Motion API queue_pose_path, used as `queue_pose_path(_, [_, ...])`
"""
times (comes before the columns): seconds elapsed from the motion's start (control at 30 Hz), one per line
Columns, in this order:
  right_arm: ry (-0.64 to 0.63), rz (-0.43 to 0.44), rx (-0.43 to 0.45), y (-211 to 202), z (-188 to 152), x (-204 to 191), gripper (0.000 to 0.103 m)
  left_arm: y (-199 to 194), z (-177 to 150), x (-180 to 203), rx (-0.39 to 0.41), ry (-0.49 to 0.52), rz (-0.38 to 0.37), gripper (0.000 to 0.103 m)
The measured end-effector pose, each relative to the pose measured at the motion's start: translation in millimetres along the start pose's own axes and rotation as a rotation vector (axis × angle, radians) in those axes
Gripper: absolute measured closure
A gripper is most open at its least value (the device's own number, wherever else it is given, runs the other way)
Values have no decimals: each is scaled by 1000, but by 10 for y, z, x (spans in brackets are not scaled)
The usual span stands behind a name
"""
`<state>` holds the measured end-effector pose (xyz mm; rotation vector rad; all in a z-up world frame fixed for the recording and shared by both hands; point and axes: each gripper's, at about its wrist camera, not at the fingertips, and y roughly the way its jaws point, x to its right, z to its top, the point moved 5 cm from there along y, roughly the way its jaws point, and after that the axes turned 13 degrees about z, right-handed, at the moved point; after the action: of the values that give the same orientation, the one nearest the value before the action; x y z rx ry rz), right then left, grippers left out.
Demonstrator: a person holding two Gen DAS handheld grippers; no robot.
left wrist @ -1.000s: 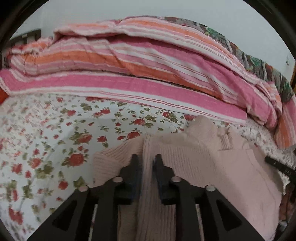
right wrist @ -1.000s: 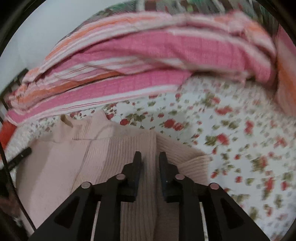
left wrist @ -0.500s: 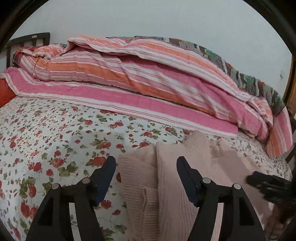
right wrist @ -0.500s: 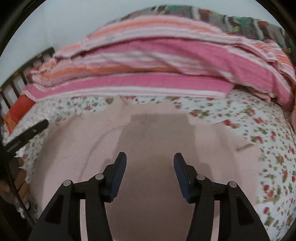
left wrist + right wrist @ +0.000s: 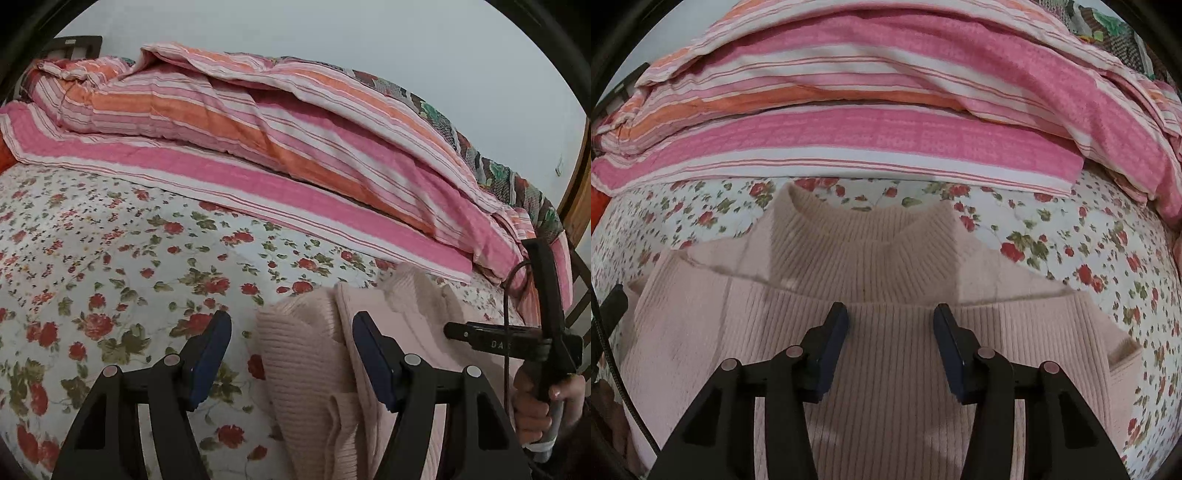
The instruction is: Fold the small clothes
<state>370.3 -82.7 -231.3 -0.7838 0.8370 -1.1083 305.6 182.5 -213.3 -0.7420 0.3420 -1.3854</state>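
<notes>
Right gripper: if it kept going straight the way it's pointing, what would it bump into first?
Probably the pink sweater. The right gripper points down at its ribbed body just below the collar; its closing jaws have nothing between them.

Left black two-finger gripper (image 5: 291,354): angular matte-black plastic linkage arms with triangular cut-outs, round silver pivot pins at joints, dark navy-blue flat pads (image 5: 208,354) on fingertips. Right black two-finger gripper (image 5: 890,345): same build, same silver pins, same navy pads (image 5: 833,343). From left wrist view: right unit's black handle, pale lettering on body, thin black cable (image 5: 508,321) looping beside it, person's hand (image 5: 546,406) on grey grip.
</notes>
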Motion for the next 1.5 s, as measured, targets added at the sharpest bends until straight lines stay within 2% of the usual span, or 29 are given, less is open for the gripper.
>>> queue_pose_path(0.17, [-39,-7,-8,-106,-123,-59,56,-28,26,35,10,17,12,37])
queue_pose_path(0.3, [-71,-13,-19,-262,-346,-160,62,-93,28,63,8,44,42,37])
queue_pose_path(0.5, [-76,-23,10,-588,-705,-231,62,-402,38,80,43,32,22,37])
queue_pose_path(0.9, [-142,-42,84,-924,-1353,-412,62,-867,16,200,124,120,19,37])
queue_pose_path(1.0, [-149,-18,76,-899,-1539,-452,62,-899,11,145,122,105,12,37])
queue_pose_path(1.1, [-159,-31,120,-908,-1688,-465,62,-918,14,78,123,93,15,37])
queue_pose_path(1.2, [-115,-26,150,-944,-1751,-447,62,-934,25,38,120,92,16,37])
queue_pose_path(1.37, [-124,-33,165,-1025,-1859,-480,62,-920,9,5,100,88,7,37])
queue_pose_path(1.5, [-125,-4,166,-1113,-1983,-464,62,-876,-15,0,78,112,8,37])
